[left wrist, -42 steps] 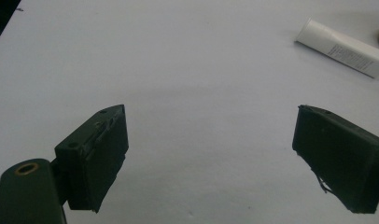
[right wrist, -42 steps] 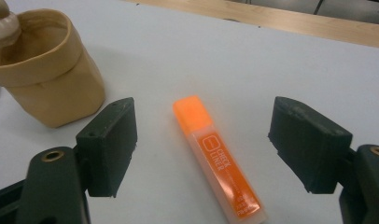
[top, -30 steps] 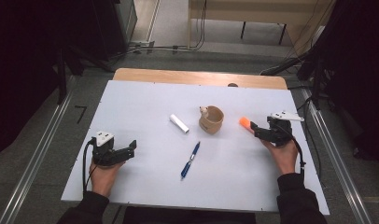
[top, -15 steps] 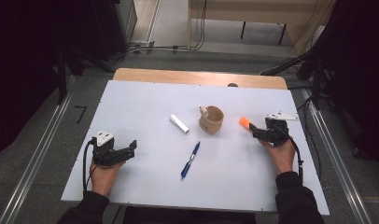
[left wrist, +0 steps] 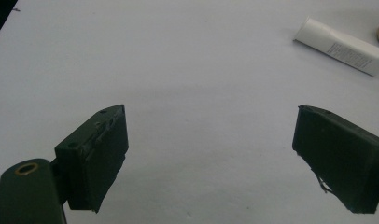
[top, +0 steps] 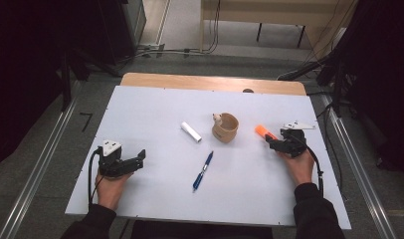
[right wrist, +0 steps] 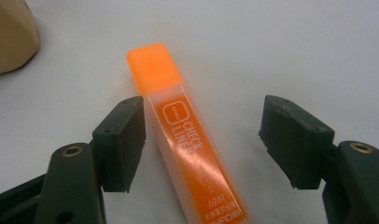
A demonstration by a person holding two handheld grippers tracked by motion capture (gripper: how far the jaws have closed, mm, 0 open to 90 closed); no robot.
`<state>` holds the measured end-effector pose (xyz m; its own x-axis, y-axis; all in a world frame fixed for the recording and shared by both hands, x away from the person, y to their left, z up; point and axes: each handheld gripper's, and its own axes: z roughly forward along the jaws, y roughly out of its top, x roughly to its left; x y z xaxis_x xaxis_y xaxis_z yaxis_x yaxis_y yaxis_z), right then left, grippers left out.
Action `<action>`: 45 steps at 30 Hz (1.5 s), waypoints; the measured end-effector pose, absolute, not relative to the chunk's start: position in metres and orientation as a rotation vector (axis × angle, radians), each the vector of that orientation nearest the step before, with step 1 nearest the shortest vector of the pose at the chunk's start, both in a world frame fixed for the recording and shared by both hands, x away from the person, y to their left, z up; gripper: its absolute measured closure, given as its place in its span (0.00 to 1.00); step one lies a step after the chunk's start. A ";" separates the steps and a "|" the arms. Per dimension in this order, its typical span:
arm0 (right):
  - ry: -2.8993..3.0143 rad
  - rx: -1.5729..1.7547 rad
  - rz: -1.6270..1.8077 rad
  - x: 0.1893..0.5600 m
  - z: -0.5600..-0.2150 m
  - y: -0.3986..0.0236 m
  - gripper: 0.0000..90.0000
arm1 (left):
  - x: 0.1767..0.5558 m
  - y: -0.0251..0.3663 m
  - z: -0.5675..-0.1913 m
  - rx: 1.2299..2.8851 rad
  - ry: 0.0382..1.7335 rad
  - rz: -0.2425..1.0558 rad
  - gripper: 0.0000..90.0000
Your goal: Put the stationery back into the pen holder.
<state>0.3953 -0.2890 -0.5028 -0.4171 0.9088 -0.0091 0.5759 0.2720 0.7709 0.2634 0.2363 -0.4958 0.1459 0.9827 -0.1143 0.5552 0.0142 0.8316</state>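
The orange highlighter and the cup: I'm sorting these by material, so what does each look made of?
Orange highlighter: likely translucent plastic, glossy, with white print and glare on its body. Cup: tan and matte, perhaps wood or paper; too small to tell.

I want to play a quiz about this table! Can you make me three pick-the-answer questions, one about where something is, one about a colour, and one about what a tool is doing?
1. Where does the blue pen lie?
A. inside the cup
B. on the table, nearer the person than the cup
C. in the left tool

2. What colour is the highlighter?
A. orange
B. green
C. purple

3. How is the right tool around the highlighter?
A. shut tight on it
B. far away from it
C. open, with it between the jaws

Answers: 1 B, the pen rests on the white table below the wooden cup. 2 A, its cap and body are orange. 3 C, a gap shows beside the right jaw, though the jaws have just been closing.
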 end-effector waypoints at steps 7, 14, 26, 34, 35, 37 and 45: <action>2.119 1.324 0.967 0.396 -0.504 -0.287 0.40 | 0.264 0.236 -0.496 1.646 1.506 0.690 0.12; 2.139 1.311 0.964 0.395 -0.505 -0.286 0.46 | 0.263 0.236 -0.496 1.647 1.505 0.690 0.12; 2.185 1.256 0.944 0.395 -0.506 -0.282 0.60 | 0.264 0.236 -0.496 1.654 1.502 0.684 0.12; 2.201 1.249 0.953 0.393 -0.506 -0.281 0.69 | 0.264 0.234 -0.497 1.657 1.496 0.681 0.12; 2.200 1.249 0.951 0.393 -0.506 -0.281 0.69 | 0.264 0.234 -0.497 1.657 1.496 0.680 0.12; 2.197 1.250 0.946 0.393 -0.506 -0.280 0.69 | 0.264 0.234 -0.496 1.654 1.494 0.680 0.12; 2.189 1.272 0.954 0.393 -0.505 -0.280 0.70 | 0.261 0.233 -0.493 1.648 1.472 0.684 0.13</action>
